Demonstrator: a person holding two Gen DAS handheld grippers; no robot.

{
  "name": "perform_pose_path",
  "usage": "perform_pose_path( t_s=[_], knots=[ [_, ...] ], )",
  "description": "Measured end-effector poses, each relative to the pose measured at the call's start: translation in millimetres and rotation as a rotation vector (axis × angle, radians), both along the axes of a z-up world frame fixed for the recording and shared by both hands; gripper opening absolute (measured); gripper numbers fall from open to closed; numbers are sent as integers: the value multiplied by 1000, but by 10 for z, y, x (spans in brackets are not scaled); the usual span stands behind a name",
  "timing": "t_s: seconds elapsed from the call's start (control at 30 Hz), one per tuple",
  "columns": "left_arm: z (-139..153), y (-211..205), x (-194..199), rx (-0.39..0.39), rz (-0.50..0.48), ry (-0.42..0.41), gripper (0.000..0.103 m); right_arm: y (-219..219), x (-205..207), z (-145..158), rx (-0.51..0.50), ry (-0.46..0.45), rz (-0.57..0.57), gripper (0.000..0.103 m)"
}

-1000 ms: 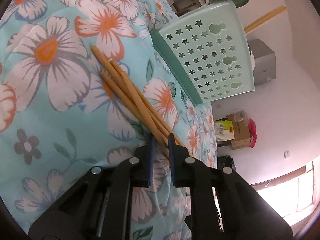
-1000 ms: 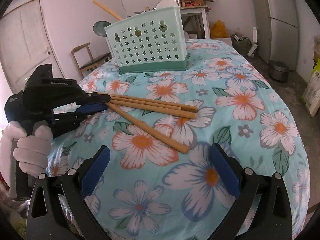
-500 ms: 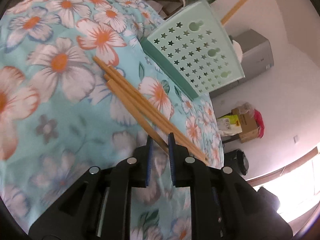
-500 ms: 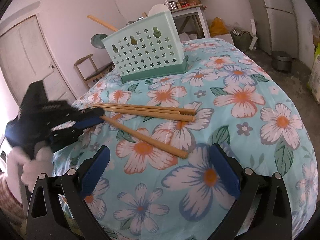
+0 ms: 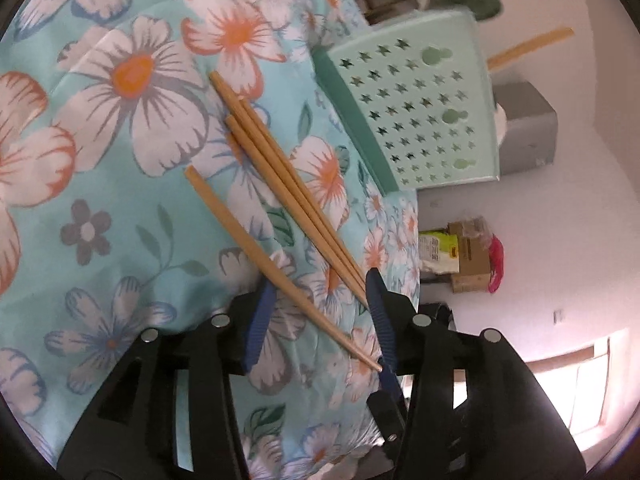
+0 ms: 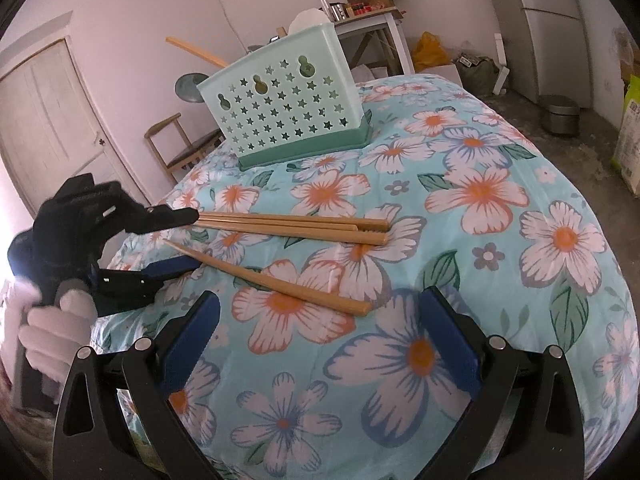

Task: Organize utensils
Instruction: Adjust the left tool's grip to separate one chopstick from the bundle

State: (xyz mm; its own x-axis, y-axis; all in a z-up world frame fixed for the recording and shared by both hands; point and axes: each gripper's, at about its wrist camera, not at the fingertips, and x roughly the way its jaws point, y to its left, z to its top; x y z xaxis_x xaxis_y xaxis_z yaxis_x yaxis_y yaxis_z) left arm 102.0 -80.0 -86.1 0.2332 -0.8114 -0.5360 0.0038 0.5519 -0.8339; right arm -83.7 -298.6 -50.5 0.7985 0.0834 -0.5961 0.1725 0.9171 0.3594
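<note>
Several wooden chopsticks lie on the floral cloth (image 6: 480, 200). One single chopstick (image 5: 256, 248) (image 6: 272, 278) lies apart from a close bundle of three (image 5: 280, 168) (image 6: 296, 224). My left gripper (image 5: 320, 292) (image 6: 192, 240) is opening. The single chopstick's thin end lies loose between its blue pads, and the right pad's tip sits by the bundle's thin ends. My right gripper (image 6: 320, 304) stands wide open low over the cloth, with the single chopstick's thick end just ahead of its gap. A mint basket (image 5: 420, 112) (image 6: 288, 112) with star holes stands beyond, one chopstick (image 6: 196, 50) leaning out of it.
A white-gloved hand (image 6: 52, 328) holds the left gripper at the cloth's left edge. Past the table stand a wooden chair (image 6: 180, 148), a door (image 6: 48, 120), a small cluttered table (image 6: 372, 12), a fridge (image 6: 560, 28) and a pot (image 6: 562, 118) on the floor.
The left jaws, shut on the chopsticks' thin ends before, have spread apart. The single chopstick now lies free between them. The right gripper has stayed where it was.
</note>
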Motion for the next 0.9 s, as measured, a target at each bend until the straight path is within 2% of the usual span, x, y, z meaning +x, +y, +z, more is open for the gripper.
perform_pose_path(
  t_s=[0.07, 0.13, 0.2, 0.27, 0.37, 0.6, 0.73, 0.83, 0.9],
  knots=[
    [-18, 11, -16, -1, 46, 30, 41, 9, 10, 3, -3, 6, -4, 98],
    [-62, 41, -34, 8, 91, 68, 23, 6, 14, 2, 2, 7, -13, 98],
    [-148, 85, -52, 14, 130, 104, 11, 10, 20, 3, 5, 7, -21, 98],
    [-184, 113, -44, -17, 136, 113, 11, 17, 21, 3, 2, 8, -29, 98],
    [-164, 107, -55, -5, 120, 80, 11, 20, 24, 5, 5, 8, -44, 98],
    [-53, 45, -153, 61, 64, -98, 14, -30, 26, 10, 44, 11, -56, 98],
    [25, 13, -256, 124, 25, -226, 16, -19, 89, 45, 21, 73, -23, 97],
    [50, 4, -302, 148, 10, -286, 18, -70, 155, 96, 40, 129, 17, 97],
    [52, 24, -326, 151, 4, -312, 18, -114, 159, 146, 67, 134, 34, 97]
  ],
)
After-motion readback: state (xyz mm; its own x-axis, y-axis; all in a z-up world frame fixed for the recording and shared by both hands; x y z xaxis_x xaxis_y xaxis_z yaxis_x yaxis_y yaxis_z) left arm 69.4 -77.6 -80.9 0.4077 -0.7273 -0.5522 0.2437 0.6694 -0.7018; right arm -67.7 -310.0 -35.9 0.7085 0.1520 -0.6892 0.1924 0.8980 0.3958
